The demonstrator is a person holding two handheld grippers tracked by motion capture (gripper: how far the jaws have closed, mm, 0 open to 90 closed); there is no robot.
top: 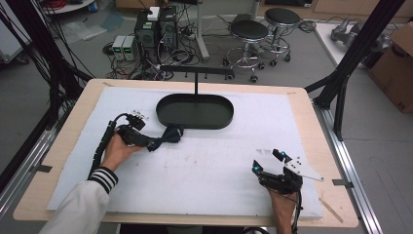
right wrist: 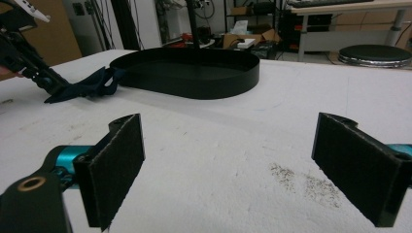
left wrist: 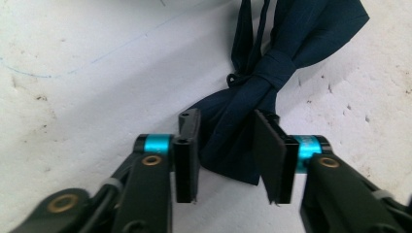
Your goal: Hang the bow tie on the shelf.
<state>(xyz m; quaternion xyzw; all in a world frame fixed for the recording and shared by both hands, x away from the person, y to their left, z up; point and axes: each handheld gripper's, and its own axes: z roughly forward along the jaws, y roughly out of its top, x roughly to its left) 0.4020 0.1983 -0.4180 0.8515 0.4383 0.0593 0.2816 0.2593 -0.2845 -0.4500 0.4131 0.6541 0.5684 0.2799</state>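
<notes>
A navy bow tie (top: 168, 135) lies on the white mat, just in front of the left end of a black oval tray (top: 164, 117). My left gripper (top: 152, 144) reaches it from the left. In the left gripper view the jaws press on one wing of the bow tie (left wrist: 272, 63), with the left gripper (left wrist: 227, 119) shut on the cloth. My right gripper (top: 267, 160) rests near the mat's front right, open. Its pads (right wrist: 116, 165) stand wide apart over bare mat in the right gripper view (right wrist: 233, 145). That view also shows the bow tie (right wrist: 87, 85) and tray (right wrist: 204, 85) far off.
A thin black post with a crossbar (top: 197, 70) rises from the tray's back edge. The white mat (top: 219, 165) covers a wooden table (top: 311, 112). Beyond the table stand stools (top: 248, 31), computer boxes (top: 156, 29) with cables, and a cardboard box (top: 397, 58) at right.
</notes>
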